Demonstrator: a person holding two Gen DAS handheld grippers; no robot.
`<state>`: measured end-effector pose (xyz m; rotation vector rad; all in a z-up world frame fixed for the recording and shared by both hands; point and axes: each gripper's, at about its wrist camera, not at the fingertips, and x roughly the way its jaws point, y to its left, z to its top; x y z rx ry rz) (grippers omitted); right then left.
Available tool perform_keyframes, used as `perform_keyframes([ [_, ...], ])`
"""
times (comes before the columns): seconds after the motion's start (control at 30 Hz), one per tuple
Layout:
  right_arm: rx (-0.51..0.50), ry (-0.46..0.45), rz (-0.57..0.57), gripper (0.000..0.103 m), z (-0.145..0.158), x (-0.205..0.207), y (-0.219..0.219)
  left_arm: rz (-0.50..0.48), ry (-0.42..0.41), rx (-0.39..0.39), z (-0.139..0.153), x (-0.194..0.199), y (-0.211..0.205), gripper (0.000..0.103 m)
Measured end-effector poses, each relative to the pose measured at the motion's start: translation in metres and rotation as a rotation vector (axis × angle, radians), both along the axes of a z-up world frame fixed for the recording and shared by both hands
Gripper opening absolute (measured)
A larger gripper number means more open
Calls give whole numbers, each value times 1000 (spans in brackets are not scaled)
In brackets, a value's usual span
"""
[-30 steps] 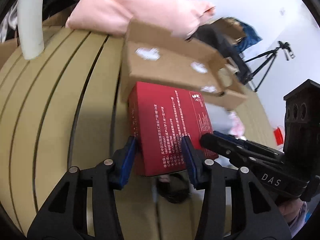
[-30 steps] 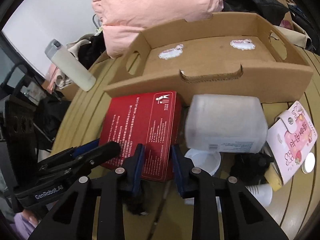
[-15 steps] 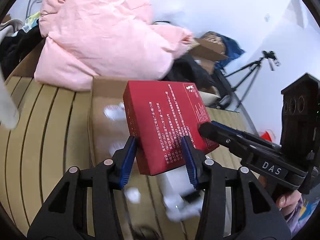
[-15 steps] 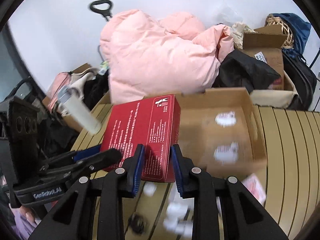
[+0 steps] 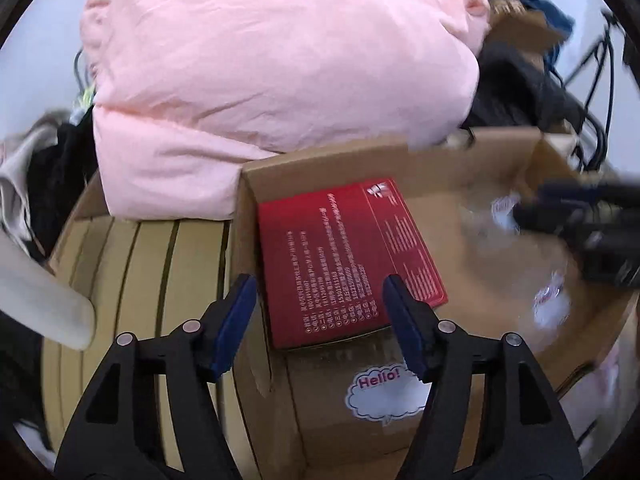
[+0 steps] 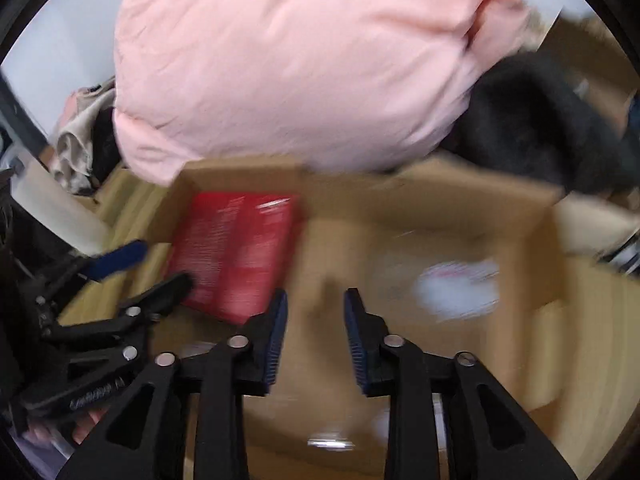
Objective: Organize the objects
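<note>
A bulky pink padded jacket fills the upper part of both wrist views, heaped behind a slatted wooden table and lapping over the far rim of an open cardboard tray that sits on the slats. Dark clothing is piled to the right of the jacket. Inside the tray, at its left end and close against the left wall, lies the red box, flat on the tray floor with its white-printed face up. The left gripper points down over the near end of the box; its jaws have just been opening and now stand apart on either side of the box, the blue pads clear of its edges. In the blurred right wrist view the right gripper hangs over the bare tray floor beside the box, its jaws likewise just opened, with nothing between them. A white cylindrical bottle lies at the left edge of the table. A cloud-shaped white "Hello!" sticker marks the tray floor just below the box, between the left gripper's fingers.
</note>
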<state>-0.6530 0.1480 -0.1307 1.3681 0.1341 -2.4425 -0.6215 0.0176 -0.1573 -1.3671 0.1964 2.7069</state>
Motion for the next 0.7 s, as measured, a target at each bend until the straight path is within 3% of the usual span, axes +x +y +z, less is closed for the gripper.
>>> perform_keyframes([
  [0.03,23,20,-26,82,2,-2,11,8,-2,17,2,-1,-2,63],
  [0.13,-87,-53,-71,83,-1,5,48,24,-16,74,13,-1,-9,63],
  [0.27,-55,13,-41,83,26,50,59,15,3,2,47,33,-9,70],
  [0.43,-50,70,-4,83,76,132,81,-40,108,-14,108,135,-8,89],
  [0.57,-48,101,-11,83,113,219,102,-54,168,17,151,223,-17,94],
  [0.63,-57,118,-20,83,124,260,110,-35,188,62,169,269,-24,102],
  [0.7,-55,133,-37,83,129,305,116,-26,210,72,177,303,-29,103],
])
